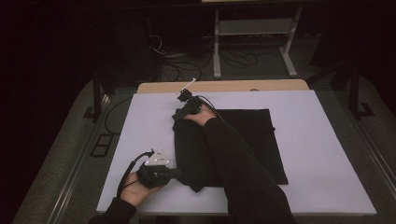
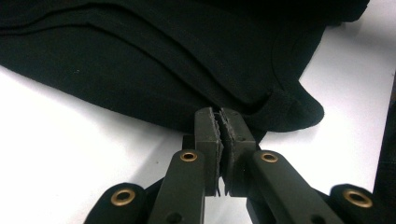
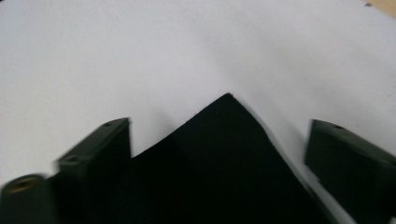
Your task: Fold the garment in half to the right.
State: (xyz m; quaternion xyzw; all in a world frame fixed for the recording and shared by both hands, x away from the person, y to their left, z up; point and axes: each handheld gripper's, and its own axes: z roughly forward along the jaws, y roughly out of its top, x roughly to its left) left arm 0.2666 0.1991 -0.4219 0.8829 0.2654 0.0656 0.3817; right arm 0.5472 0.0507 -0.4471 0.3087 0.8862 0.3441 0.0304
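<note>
A black cloth (image 1: 252,140) lies folded on the white board (image 1: 327,140). At its near left corner my left gripper (image 1: 180,173) lies low on the board. In the left gripper view the jaws (image 2: 220,114) are shut, with their tips pinching the hem of the cloth (image 2: 163,60). My right gripper (image 1: 177,115) is at the cloth's far left corner, with the forearm reaching across the fabric. In the right gripper view it (image 3: 219,144) stands open, jaws wide apart, and the pointed corner of the cloth (image 3: 219,182) lies between them without touching either pad.
The white board covers a wooden table whose far edge (image 1: 224,86) shows at the back. Behind it on the floor stand a metal rack (image 1: 254,37) and loose cables (image 1: 187,65). Bare board lies left and right of the cloth.
</note>
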